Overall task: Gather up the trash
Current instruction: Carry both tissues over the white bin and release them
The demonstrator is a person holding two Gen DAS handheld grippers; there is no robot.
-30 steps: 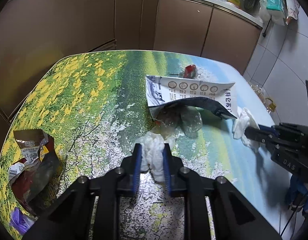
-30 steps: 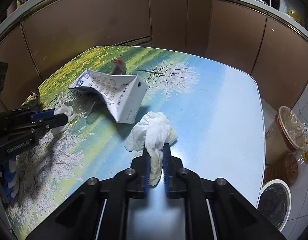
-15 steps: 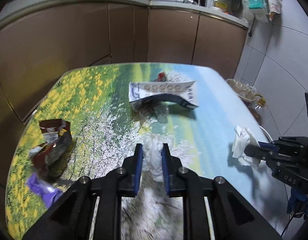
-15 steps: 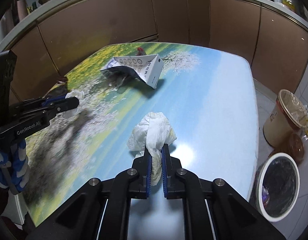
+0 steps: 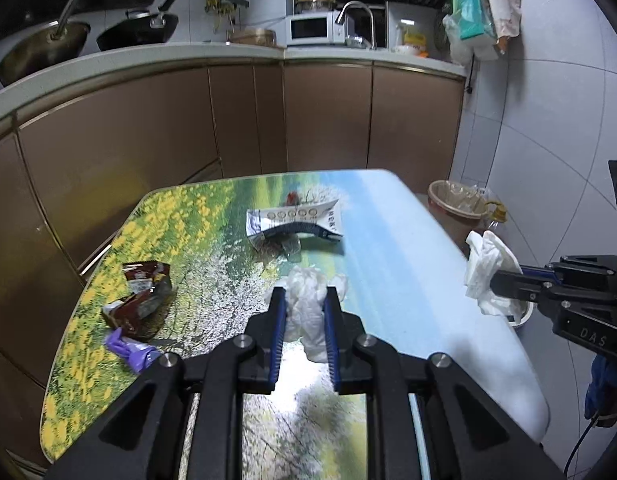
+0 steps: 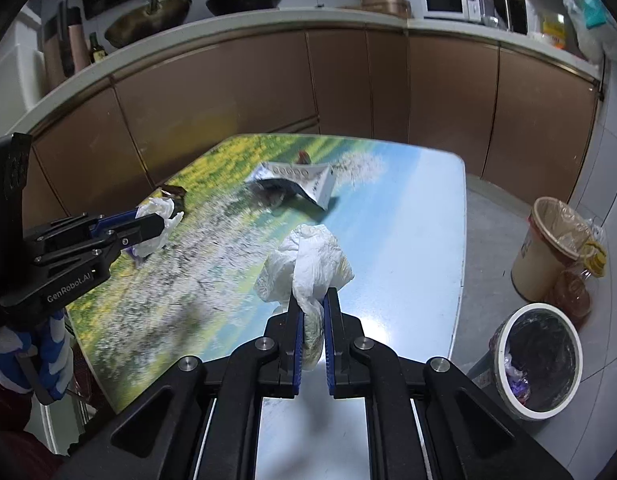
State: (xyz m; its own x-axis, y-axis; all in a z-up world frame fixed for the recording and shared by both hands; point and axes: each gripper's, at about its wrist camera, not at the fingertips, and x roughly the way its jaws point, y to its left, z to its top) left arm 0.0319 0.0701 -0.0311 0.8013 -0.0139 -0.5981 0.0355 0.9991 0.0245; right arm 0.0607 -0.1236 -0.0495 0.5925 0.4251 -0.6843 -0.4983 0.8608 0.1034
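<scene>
My left gripper (image 5: 305, 300) is shut on a crumpled white tissue (image 5: 306, 304) and holds it above the table (image 5: 400, 256); it shows again at the left of the right wrist view as the left gripper (image 6: 160, 222) with its white tissue (image 6: 158, 220). My right gripper (image 6: 311, 300) is shut on a second crumpled white tissue (image 6: 308, 260), also lifted off the table (image 6: 412, 216); the left wrist view shows this right gripper (image 5: 496, 278) and its tissue (image 5: 486, 272) at the right. A white-rimmed trash bin (image 6: 538, 356) with a dark liner stands on the floor at lower right.
On the table lie a torn white carton (image 5: 294, 222), a red scrap (image 5: 292, 198), clear plastic (image 5: 280, 246), brown snack wrappers (image 5: 142, 300) and a purple wrapper (image 5: 130, 350). A beige bin (image 6: 548, 248) and an oil bottle (image 6: 576, 284) stand beside the trash bin. Brown cabinets (image 5: 328, 120) line the back.
Both grippers have risen and drawn back from the table, each carrying its tissue. The carton now looks smaller and farther, and the floor bins have come into view.
</scene>
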